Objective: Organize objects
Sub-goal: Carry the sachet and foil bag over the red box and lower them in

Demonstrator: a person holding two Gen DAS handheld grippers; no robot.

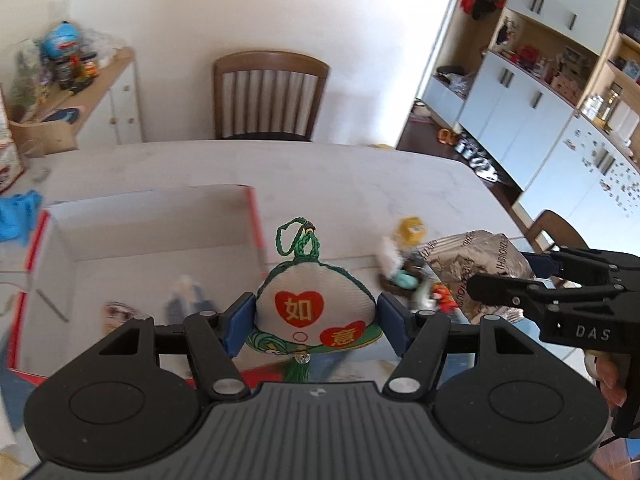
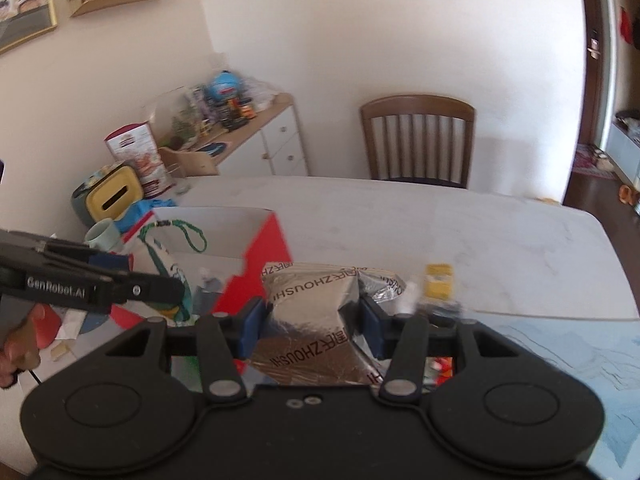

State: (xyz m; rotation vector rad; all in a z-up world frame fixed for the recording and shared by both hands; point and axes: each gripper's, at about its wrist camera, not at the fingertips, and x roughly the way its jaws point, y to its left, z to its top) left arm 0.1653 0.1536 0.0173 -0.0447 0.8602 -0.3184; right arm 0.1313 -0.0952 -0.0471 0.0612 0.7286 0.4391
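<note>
My left gripper (image 1: 316, 324) is shut on a white sachet charm (image 1: 312, 300) with red hearts, green cord loop and tassel, held above the near edge of an open white box with red trim (image 1: 152, 224). My right gripper (image 2: 310, 330) is shut on a silver foil bag (image 2: 312, 316) with printed lettering, held above the table to the right of the box (image 2: 260, 256). In the left wrist view the foil bag (image 1: 476, 272) and the right gripper (image 1: 532, 268) show at right. In the right wrist view the charm's cord (image 2: 176, 236) and the left gripper (image 2: 116, 276) show at left.
Small toys lie on the white table (image 1: 340, 176), among them a yellow piece (image 1: 412, 230) and a teal one (image 1: 404, 280). A few small items lie in the box. A wooden chair (image 1: 268, 92) stands at the far side. A cluttered sideboard (image 2: 240, 128), yellow tissue box (image 2: 112, 196) and mug (image 2: 102, 234) are at left.
</note>
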